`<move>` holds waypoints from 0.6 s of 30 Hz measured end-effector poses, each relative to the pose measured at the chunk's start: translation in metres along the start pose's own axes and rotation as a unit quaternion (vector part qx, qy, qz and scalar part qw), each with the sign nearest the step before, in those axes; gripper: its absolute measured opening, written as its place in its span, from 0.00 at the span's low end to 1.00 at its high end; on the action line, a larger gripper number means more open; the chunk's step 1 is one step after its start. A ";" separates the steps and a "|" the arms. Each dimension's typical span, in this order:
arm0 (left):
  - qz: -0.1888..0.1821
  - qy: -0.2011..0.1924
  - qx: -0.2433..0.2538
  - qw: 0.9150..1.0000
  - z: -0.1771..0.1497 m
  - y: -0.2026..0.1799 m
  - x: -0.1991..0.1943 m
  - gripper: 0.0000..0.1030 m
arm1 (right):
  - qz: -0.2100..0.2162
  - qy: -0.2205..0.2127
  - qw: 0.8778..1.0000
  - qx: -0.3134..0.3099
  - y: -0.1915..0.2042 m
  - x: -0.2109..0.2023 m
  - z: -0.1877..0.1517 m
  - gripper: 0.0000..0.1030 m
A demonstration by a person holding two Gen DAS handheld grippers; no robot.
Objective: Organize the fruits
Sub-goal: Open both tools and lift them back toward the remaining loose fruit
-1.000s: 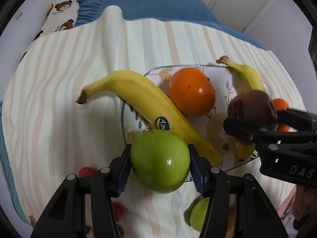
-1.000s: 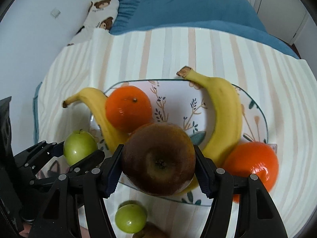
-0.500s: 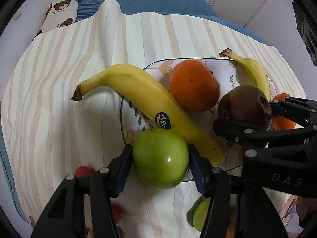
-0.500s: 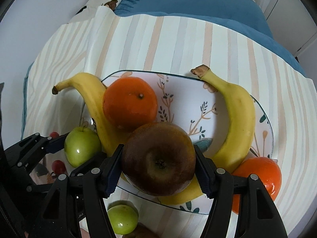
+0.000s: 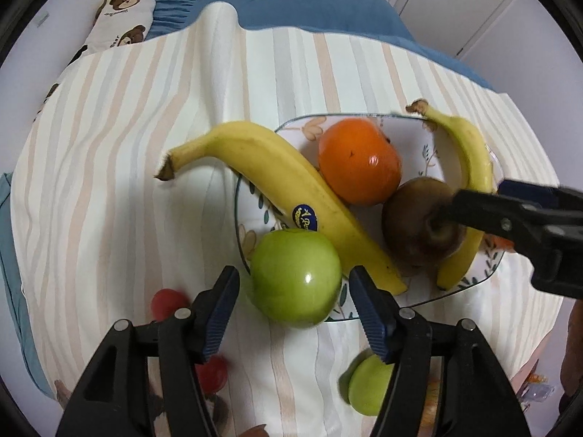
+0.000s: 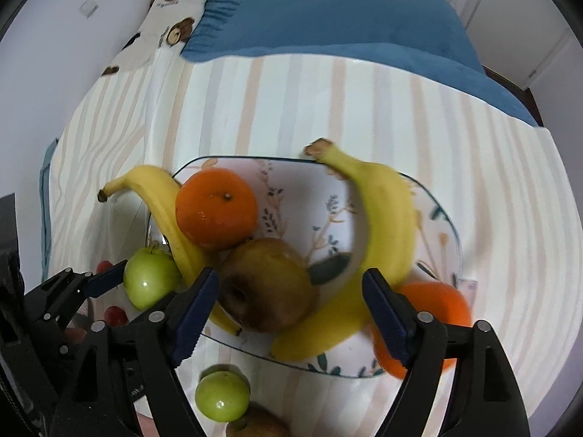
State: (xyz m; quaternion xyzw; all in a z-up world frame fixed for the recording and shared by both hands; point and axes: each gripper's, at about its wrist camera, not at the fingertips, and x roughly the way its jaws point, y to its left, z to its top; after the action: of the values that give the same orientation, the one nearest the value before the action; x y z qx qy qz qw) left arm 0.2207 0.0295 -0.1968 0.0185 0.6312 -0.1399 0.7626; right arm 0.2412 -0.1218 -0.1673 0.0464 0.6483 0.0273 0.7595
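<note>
Plate (image 6: 448, 225), landmark, on striped cloth (image 6: 291, 102).
- On plate: two bananas (image 5: 277, 178) (image 6: 386, 211), two oranges (image 6: 215, 211) (image 6: 433, 309), brown apple (image 6: 266, 287) at near centre, just released; right tool (image 6: 291, 309) spread wide around it.
- At plate's near-left rim: green apple (image 5: 295, 276), between parted fingers of left tool (image 5: 295, 306), let go.
- Off plate, nearer camera: smaller green apple (image 6: 222, 395), brown fruit (image 6: 255, 424), small red fruits (image 5: 167, 300).
Judged mostly done; strays remaining.

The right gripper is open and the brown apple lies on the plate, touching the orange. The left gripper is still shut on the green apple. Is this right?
Not quite. In the left wrist view the left gripper is open, with gaps beside the green apple. The rest holds: the right gripper is open and the brown apple lies on the plate.
</note>
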 end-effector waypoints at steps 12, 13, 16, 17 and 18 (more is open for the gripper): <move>0.030 -0.032 -0.021 0.999 -0.013 0.004 -0.050 0.75 | -0.012 -0.043 0.998 0.032 -0.018 -0.061 -0.048 0.91; 0.036 -0.038 -0.020 0.998 -0.016 0.002 -0.056 0.84 | -0.017 -0.050 0.998 0.036 -0.017 -0.066 -0.052 0.93; 0.047 -0.055 -0.013 0.997 -0.022 -0.003 -0.068 0.94 | -0.028 -0.064 0.997 0.042 -0.021 -0.079 -0.062 0.94; 0.052 -0.059 -0.011 0.997 -0.024 -0.004 -0.072 0.96 | -0.031 -0.068 0.996 0.046 -0.022 -0.081 -0.066 0.95; 0.054 -0.064 -0.009 0.996 -0.027 -0.006 -0.077 0.97 | -0.033 -0.072 0.996 0.050 -0.023 -0.085 -0.071 0.95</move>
State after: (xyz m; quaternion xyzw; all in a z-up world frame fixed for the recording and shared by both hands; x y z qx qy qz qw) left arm 0.1805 0.0435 -0.1269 0.0372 0.5808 -0.0938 0.8078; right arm 0.1571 -0.1510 -0.0970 0.0652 0.5933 -0.0335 0.8017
